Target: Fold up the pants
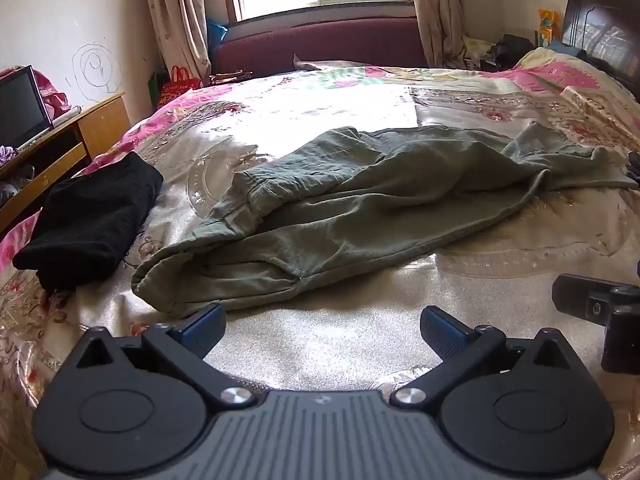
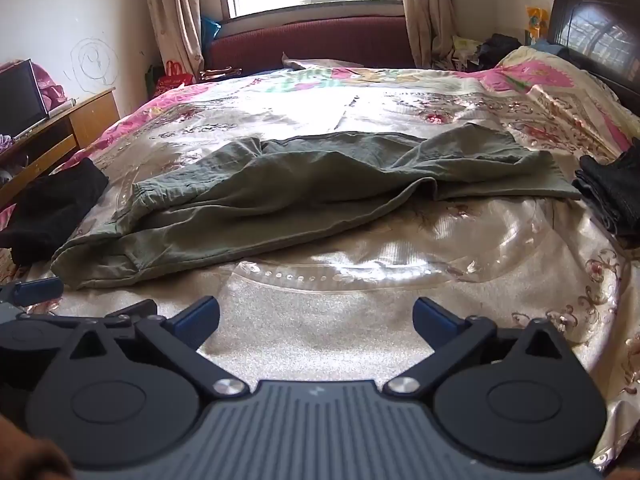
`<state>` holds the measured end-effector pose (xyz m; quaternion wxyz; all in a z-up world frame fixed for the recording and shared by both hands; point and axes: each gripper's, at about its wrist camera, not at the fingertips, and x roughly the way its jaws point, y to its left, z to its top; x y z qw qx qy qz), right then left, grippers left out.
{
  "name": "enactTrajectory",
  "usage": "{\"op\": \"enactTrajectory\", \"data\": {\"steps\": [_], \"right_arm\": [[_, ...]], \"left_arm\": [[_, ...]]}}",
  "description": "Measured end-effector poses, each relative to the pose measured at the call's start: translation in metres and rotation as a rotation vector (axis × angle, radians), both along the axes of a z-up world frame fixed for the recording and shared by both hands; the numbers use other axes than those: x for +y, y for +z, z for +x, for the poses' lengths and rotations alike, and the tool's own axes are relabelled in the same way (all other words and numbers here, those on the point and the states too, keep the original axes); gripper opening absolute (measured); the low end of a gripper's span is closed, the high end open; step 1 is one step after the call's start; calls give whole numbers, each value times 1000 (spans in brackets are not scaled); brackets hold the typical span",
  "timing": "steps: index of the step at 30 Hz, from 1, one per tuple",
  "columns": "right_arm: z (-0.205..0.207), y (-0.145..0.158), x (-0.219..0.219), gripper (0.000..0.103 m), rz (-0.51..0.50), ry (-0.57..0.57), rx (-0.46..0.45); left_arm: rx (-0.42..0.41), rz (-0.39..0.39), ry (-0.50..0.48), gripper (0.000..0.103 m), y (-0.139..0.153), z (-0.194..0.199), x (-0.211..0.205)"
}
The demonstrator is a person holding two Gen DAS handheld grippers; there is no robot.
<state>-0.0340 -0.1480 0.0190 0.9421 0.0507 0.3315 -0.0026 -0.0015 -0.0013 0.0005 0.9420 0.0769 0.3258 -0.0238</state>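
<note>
Olive-green pants (image 1: 340, 204) lie crumpled across the bed, waistband at the near left, legs running to the right; they also show in the right wrist view (image 2: 280, 204). My left gripper (image 1: 322, 330) is open and empty, just short of the waistband's near edge. My right gripper (image 2: 316, 322) is open and empty, over bare bedspread in front of the pants. The right gripper's body shows at the right edge of the left wrist view (image 1: 600, 308).
A folded black garment (image 1: 92, 216) lies on the bed left of the pants. Dark folded clothes (image 2: 612, 196) lie at the right. A floral bedspread (image 2: 400, 312) covers the bed. A wooden desk with a monitor (image 1: 24, 108) stands at left, a dark headboard (image 2: 596, 28) at far right.
</note>
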Motion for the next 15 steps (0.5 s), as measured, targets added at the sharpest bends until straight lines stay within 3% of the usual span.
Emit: {"op": "enactTrajectory", "data": {"steps": [1, 7, 15], "right_arm": [[0, 0, 0, 102, 0, 0, 0], [-2, 0, -1, 102, -2, -1, -1], [-4, -2, -1, 102, -10, -5, 6]], "left_arm": [[28, -31, 1, 103, 0, 1, 2], [39, -44, -14, 103, 3, 5, 5], [34, -24, -25, 103, -3, 1, -1]]}}
